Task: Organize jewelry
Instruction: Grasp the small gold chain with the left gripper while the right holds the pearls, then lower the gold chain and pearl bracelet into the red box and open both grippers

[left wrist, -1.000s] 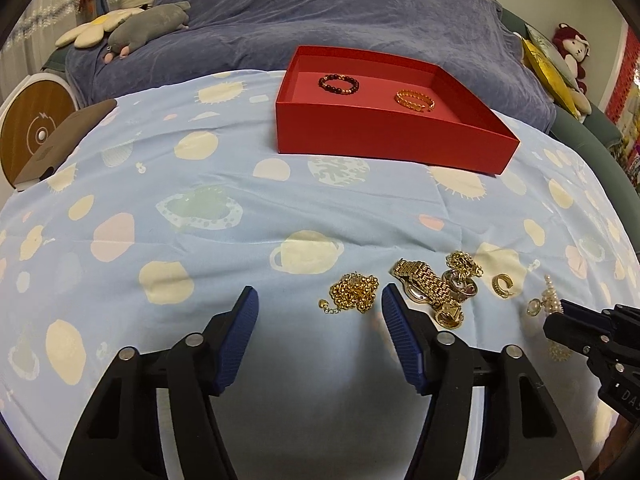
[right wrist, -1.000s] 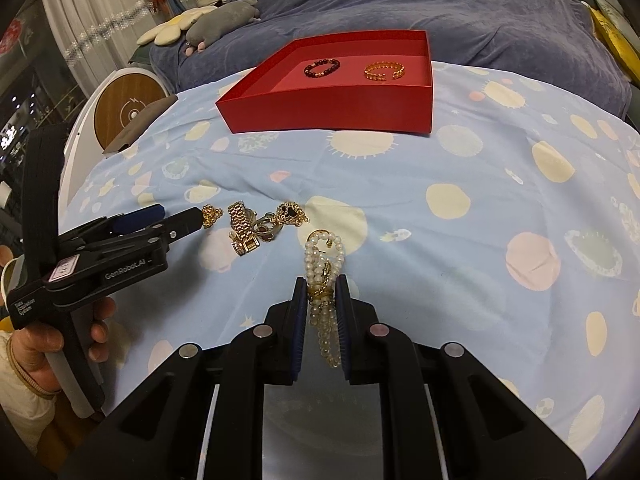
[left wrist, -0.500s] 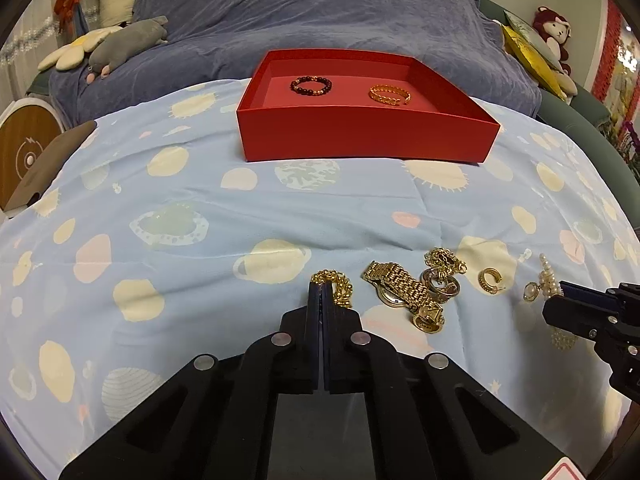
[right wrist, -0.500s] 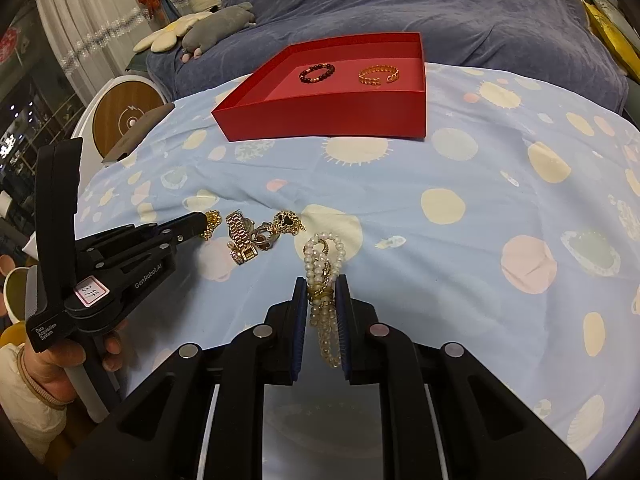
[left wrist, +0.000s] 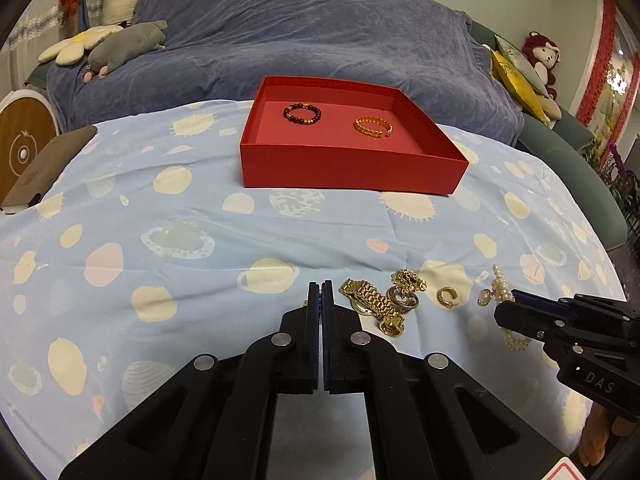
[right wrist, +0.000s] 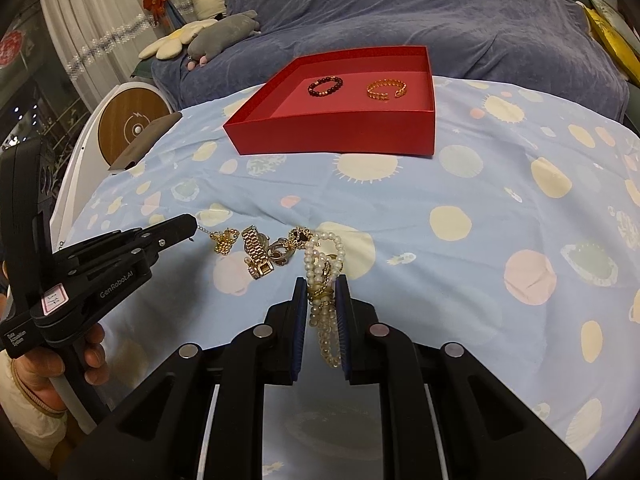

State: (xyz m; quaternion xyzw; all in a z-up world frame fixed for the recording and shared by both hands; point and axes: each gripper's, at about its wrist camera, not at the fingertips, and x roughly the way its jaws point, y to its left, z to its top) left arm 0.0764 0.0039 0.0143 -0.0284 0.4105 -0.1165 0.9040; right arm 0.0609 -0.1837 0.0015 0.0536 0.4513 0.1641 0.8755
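My left gripper (left wrist: 321, 286) is shut, its tips hiding what they pinch. In the right wrist view a thin gold chain (right wrist: 223, 240) runs from the left gripper (right wrist: 191, 225) down to its bunched part on the cloth. My right gripper (right wrist: 322, 285) is shut on a pearl strand (right wrist: 324, 254) with gold links, lifted a little off the cloth. The gold watch band (left wrist: 370, 300), ring cluster (left wrist: 406, 288) and hoop earring (left wrist: 446, 298) lie between the grippers. Farther back, the red box (left wrist: 352, 168) holds a dark bead bracelet (left wrist: 302, 114) and a gold bangle (left wrist: 373, 126).
A pale blue dotted cloth (left wrist: 200, 240) covers the table. A brown notebook (left wrist: 44, 168) lies at its left edge beside a round wooden disc (left wrist: 22, 148). Behind the box is a sofa under a grey-blue throw (left wrist: 320, 40) with plush toys. A hand (right wrist: 60, 368) holds the left gripper.
The left gripper's jaws closed around the gold chain, then it rose and drew back, pulling the chain out thin. The right gripper kept still with the pearls.
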